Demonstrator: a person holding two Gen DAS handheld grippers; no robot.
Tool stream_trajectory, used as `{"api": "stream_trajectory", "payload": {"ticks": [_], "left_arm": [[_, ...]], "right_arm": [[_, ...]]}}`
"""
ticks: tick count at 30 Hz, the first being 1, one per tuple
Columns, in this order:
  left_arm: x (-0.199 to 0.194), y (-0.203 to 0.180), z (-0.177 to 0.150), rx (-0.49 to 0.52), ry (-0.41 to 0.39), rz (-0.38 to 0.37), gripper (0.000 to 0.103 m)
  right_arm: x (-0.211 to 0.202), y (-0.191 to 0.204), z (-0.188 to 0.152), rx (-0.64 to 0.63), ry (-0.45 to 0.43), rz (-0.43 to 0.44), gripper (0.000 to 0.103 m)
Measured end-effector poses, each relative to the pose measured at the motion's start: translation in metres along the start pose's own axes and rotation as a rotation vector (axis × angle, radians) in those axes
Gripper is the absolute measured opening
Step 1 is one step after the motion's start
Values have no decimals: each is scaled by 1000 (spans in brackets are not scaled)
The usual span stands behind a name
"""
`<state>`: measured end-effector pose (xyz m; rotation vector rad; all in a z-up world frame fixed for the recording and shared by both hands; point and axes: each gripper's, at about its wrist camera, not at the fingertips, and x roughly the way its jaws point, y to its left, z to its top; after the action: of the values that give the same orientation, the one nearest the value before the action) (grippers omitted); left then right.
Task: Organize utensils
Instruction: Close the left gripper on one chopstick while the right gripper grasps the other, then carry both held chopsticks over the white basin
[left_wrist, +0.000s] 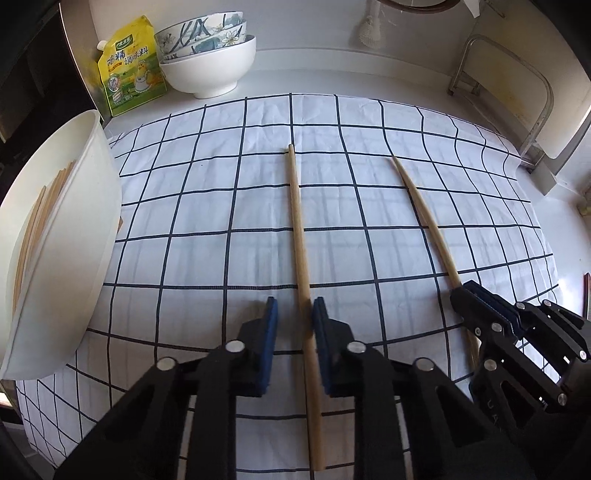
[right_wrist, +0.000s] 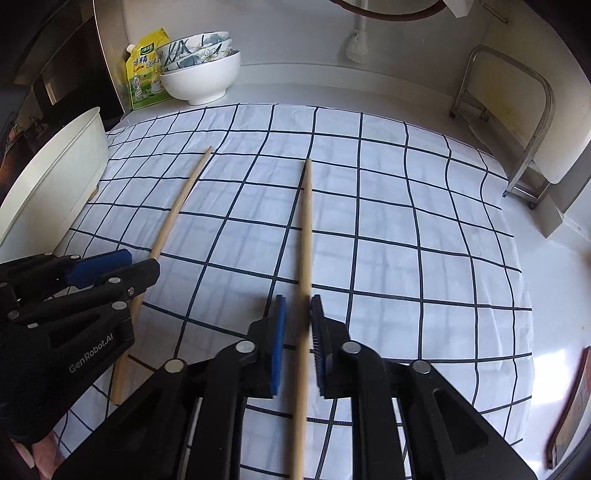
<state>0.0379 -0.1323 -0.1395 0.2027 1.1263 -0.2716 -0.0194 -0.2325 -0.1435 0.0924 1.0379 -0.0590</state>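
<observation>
Left wrist view first: where is your stick?

— The left chopstick lies on the checked cloth, running away from me. It passes between the fingers of my left gripper, which I judge closed on it, though from this close the pads look slightly apart. My right gripper is clamped on the right chopstick, which lies near the first and splays away from it at the far end.

And doing it well?

— Both grips sit near the back ends, so the long fronts will probably droop. I'd keep squeezing, lift straight up off the cloth, then swing towards the white tub at the left edge and lower the tips in first, one hand at a time so the sticks don't cross.

What does each view add?

— Only the left wrist view looks into the tub, where more chopsticks are leaning. The right wrist view sees just its outer wall, but it shows my left fingers from the side, pinched shut, with the stick's tail poking out behind them onto the cloth. The tabletop is bare past the cloth.
</observation>
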Motion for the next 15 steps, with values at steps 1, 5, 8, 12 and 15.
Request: {"api": "stream_trajectory", "payload": {"ticks": [1,5,8,12,15], "left_arm": [[0,1,1,-3,11,-9,7],[-4,12,1,-31,39,-47,7],[-15,22,2,-41,29,-67,7],[-42,42,6,-56,-10,-75,7],[-65,64,11,-86,-42,-72,7]], "right_arm": [[0,-1,0,11,3,9,7],[-3,-6,0,68,19,56,7],[-12,-2,2,86,16,77,7],[-32,15,14,78,-7,107,7],[-49,34,30,54,-41,132,7]]}}
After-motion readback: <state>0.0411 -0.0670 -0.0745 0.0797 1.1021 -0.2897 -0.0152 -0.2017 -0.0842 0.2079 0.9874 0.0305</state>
